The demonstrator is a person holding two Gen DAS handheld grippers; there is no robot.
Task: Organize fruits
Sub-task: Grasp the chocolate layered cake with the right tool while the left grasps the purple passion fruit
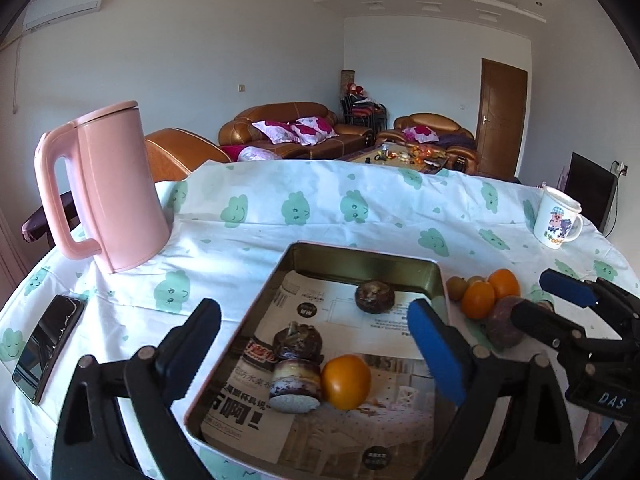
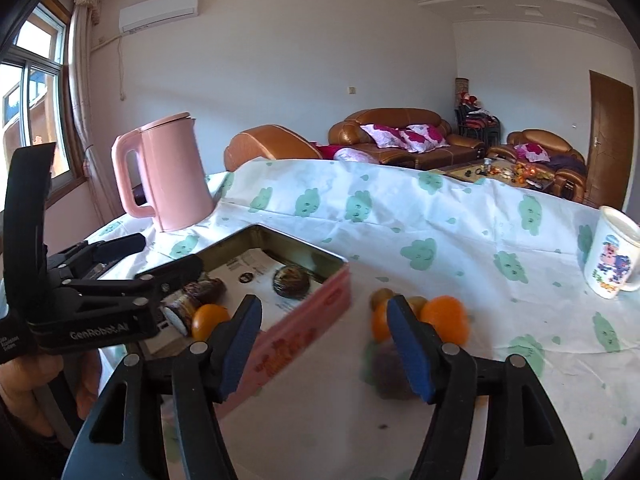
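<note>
A metal tin (image 1: 436,280) lined with printed paper holds an orange (image 1: 346,382) and three dark purple fruits (image 1: 298,342). My left gripper (image 1: 316,340) is open above the tin, empty. Right of the tin lies a pile: two oranges (image 1: 478,300), brown kiwis (image 1: 456,286) and a purple fruit (image 1: 502,322). My right gripper (image 2: 324,344) is open and empty, just in front of that pile (image 2: 444,318); it also shows in the left wrist view (image 1: 548,300), its fingers on either side of the purple fruit. The tin (image 2: 304,328) sits to its left.
A pink kettle (image 1: 116,192) stands at the back left of the table, a phone (image 1: 48,346) lies near the left edge, and a cartoon mug (image 1: 556,218) stands at the back right. The cloud-print cloth (image 1: 360,204) covers the table. Sofas stand beyond.
</note>
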